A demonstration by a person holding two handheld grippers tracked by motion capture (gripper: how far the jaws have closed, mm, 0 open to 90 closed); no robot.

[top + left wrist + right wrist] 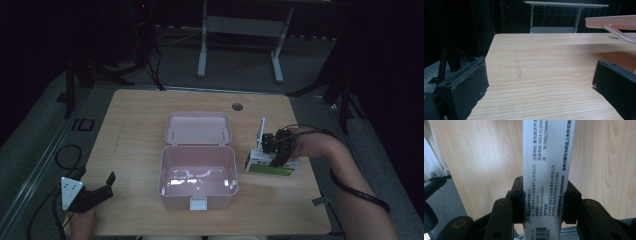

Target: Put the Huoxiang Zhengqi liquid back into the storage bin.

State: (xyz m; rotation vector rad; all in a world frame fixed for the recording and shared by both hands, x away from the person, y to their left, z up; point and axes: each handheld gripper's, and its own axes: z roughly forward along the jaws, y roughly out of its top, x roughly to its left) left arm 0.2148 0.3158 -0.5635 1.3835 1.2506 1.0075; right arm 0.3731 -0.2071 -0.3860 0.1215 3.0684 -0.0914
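Note:
A white and green carton (pixel 270 166) with small print (pixel 547 170) sits low over the table's right side, and my right gripper (pixel 278 149) is shut on it. In the right gripper view both black pads (pixel 517 202) press on the carton's long sides. A white flap (pixel 261 132) stands up at its far end. The open pink box (pixel 198 196) is at the table's middle, its lid (pixel 198 128) laid back behind it. Near the front left corner my left gripper (pixel 102 187) is open, with bare wood between its fingers (pixel 471 85).
The wooden table (pixel 135 125) has a round cable hole (pixel 237 106) near its far edge. The pink lid's rim (pixel 610 22) reaches into the left gripper view at upper right. Cables (pixel 67 155) lie on the floor at the left; a desk frame (pixel 240 30) stands behind.

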